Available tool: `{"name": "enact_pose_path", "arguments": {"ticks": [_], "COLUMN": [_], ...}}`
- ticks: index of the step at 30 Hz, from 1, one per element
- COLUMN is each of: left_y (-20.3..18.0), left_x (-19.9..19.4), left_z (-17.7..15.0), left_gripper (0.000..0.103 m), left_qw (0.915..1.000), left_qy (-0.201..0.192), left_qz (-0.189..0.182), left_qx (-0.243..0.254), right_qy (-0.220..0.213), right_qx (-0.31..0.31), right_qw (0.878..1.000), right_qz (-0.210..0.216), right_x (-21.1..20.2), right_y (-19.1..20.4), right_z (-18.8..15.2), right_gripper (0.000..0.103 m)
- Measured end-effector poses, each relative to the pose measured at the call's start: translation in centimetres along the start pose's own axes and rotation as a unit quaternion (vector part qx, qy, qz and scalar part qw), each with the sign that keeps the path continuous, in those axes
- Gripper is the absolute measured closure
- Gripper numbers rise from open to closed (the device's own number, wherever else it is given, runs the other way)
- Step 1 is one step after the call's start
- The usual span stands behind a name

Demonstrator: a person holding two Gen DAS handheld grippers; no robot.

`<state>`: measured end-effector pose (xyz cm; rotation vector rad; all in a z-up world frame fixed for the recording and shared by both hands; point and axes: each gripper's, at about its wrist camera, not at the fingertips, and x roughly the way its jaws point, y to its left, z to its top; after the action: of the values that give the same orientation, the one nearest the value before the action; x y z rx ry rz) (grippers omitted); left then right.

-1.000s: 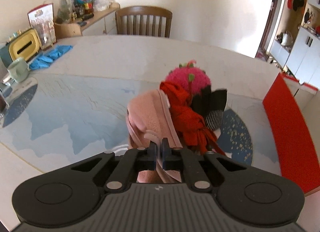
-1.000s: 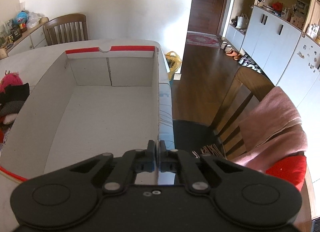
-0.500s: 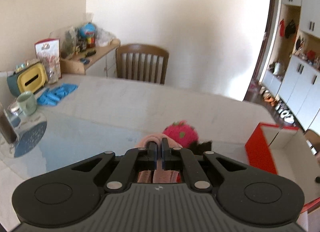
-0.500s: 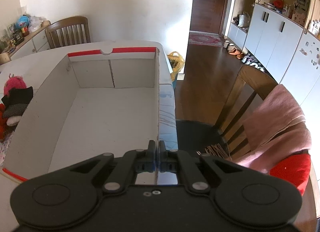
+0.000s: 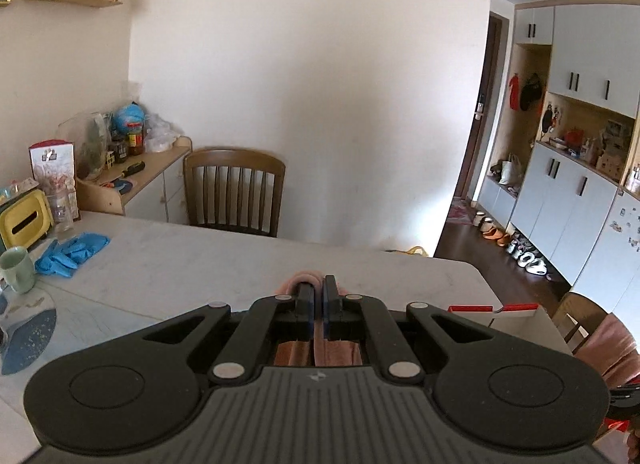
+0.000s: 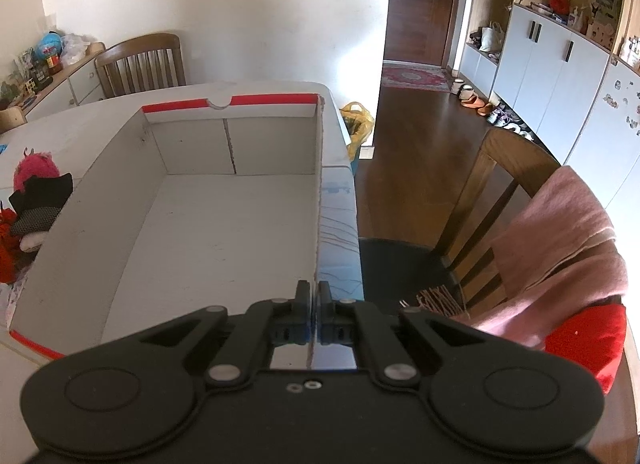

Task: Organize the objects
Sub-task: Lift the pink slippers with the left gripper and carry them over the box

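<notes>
The left tool (image 5: 316,284) is pinching a pink cloth (image 5: 306,277), whose fold bulges above the fingertips and hangs below between them, held up over the pale surface (image 5: 208,260); beyond it a wooden chair (image 5: 234,192) stands at the far edge of the surface, blue gloves (image 5: 70,254) lie to the far left beside a green mug (image 5: 16,268), and a yellow tissue box (image 5: 24,220) sits behind them. The right tool (image 6: 314,290) has its fingers pressed together on the near right wall of a white box with red trim (image 6: 192,200); the wall's thin edge runs between the fingertips; the box is open and its floor bare. To the left of the box, on the surface, lie a pink pompom hat (image 6: 34,170), a black sock (image 6: 42,200) and a red knitted piece (image 6: 6,244), touching one another; to the right a chair (image 6: 500,184) carries a pink blanket (image 6: 560,244) draped over its back.
</notes>
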<state>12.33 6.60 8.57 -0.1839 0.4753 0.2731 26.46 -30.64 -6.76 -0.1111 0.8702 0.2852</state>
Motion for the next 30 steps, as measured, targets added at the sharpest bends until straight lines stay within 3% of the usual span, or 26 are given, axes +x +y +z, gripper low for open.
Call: {"name": "enact_pose_path", "arguments": {"ticks": [6, 9, 12, 16, 20, 25, 30], "left_y": [0.2, 1.4, 3.6, 5.8, 5.0, 1.8, -3.0], "left_x": [1.7, 4.3, 6.4, 7.5, 5.8, 3.6, 2.0], "left_z": [-1.9, -5.2, -9.1, -12.3, -10.9, -5.0, 0.0], "left_gripper": [0.100, 0.100, 0.100, 0.100, 0.100, 0.100, 0.100], "left_qw": [0.9990, 0.9936, 0.9817, 0.9697, 0.9787, 0.9934, 0.9966], "left_qy": [0.043, 0.105, 0.168, 0.212, 0.180, 0.106, 0.053], "left_qz": [-0.011, 0.033, 0.086, 0.119, 0.100, 0.039, -0.030], "left_qx": [0.009, 0.025, 0.022, 0.021, 0.002, 0.015, 0.054], "right_qy": [0.001, 0.001, 0.002, 0.004, 0.006, 0.005, 0.005], "right_qx": [0.000, -0.001, -0.005, -0.008, -0.013, -0.015, -0.012], "right_qw": [1.000, 1.000, 1.000, 1.000, 1.000, 1.000, 1.000], "right_qz": [0.001, 0.001, 0.002, 0.003, 0.002, 0.003, 0.005], "right_x": [0.0, -0.1, -0.1, -0.2, -0.1, -0.1, -0.2], "right_y": [0.1, 0.1, 0.3, 0.4, 0.5, 0.3, 0.2], "right_z": [0.0, 0.0, -0.1, 0.0, 0.2, 0.2, 0.1], "right_gripper": [0.101, 0.100, 0.100, 0.100, 0.100, 0.100, 0.100]}}
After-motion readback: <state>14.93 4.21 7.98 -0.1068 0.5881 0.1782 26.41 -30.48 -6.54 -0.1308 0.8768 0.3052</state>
